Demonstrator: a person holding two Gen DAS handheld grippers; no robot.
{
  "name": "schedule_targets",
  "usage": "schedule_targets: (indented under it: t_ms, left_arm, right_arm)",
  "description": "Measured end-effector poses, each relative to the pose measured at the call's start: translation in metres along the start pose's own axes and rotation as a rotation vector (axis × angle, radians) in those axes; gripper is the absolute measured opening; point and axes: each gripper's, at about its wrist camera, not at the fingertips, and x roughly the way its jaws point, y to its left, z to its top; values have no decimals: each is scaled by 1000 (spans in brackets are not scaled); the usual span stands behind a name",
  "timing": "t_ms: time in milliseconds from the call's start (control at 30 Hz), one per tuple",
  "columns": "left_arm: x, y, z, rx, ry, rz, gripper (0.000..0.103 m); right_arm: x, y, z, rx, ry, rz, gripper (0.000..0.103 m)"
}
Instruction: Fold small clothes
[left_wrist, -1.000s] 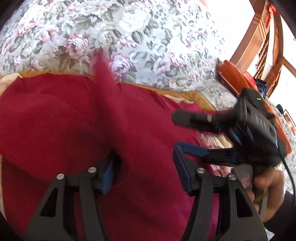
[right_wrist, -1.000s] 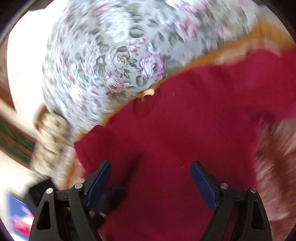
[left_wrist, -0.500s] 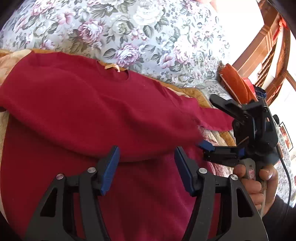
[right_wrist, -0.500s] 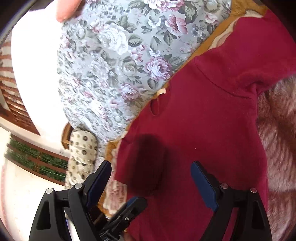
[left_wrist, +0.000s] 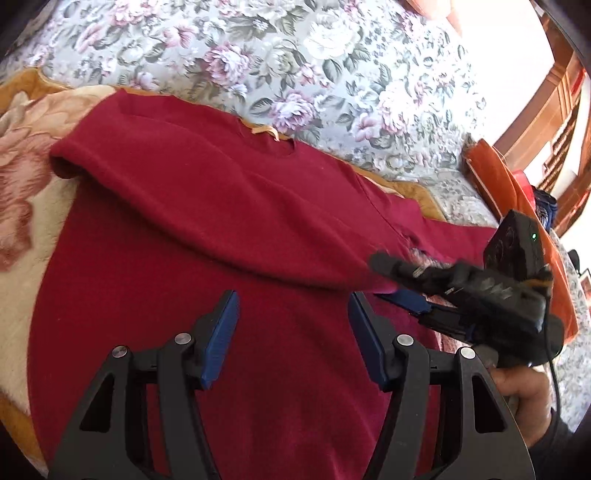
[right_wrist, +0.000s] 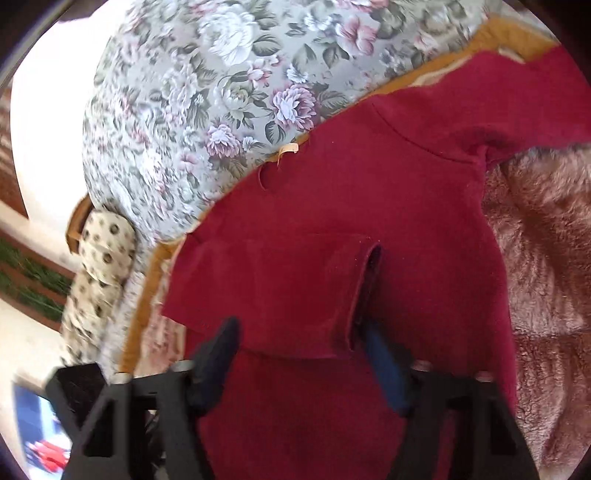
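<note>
A dark red long-sleeved top (left_wrist: 192, 229) lies flat on a fleece blanket. One sleeve (left_wrist: 221, 206) is folded across its body. My left gripper (left_wrist: 291, 328) is open and empty just above the lower body of the top. My right gripper (left_wrist: 399, 280) shows at the right of the left wrist view, its jaws apart at the cuff of the folded sleeve. In the right wrist view the right gripper (right_wrist: 303, 354) is open over the top (right_wrist: 388, 206), with the sleeve cuff (right_wrist: 362, 291) lying between its jaws and free of them.
A fleece blanket (left_wrist: 22, 206) with a rose pattern lies under the top and shows pink at the right of the right wrist view (right_wrist: 546, 258). A grey floral cover (left_wrist: 332, 74) lies behind. An orange object (left_wrist: 517, 199) and wooden furniture stand at the right.
The sleeve was carried across the top's body and laid down. The left gripper let go of the cloth and drew back. The right gripper moved in over the cuff.
</note>
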Motion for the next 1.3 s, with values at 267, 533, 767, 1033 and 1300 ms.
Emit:
schedule_targets:
  t_ms: [267, 533, 767, 1033, 1300]
  left_arm:
    - [-13, 23, 0, -105, -48, 29, 61]
    - [-16, 32, 9, -142, -68, 34, 61]
    - [-30, 50, 93, -95, -225, 149, 62]
    - [54, 97, 164, -98, -11, 120, 61]
    - [44, 148, 159, -196, -51, 258, 22]
  right_arm:
    - [-10, 31, 49, -286, -116, -239, 7]
    - [-45, 19, 133, -348, -230, -255, 7]
    - [-13, -26, 131, -179, -141, -207, 7]
    - [-5, -34, 119, -127, -152, -137, 7]
    - [-1, -28, 109, -189, -153, -112, 7]
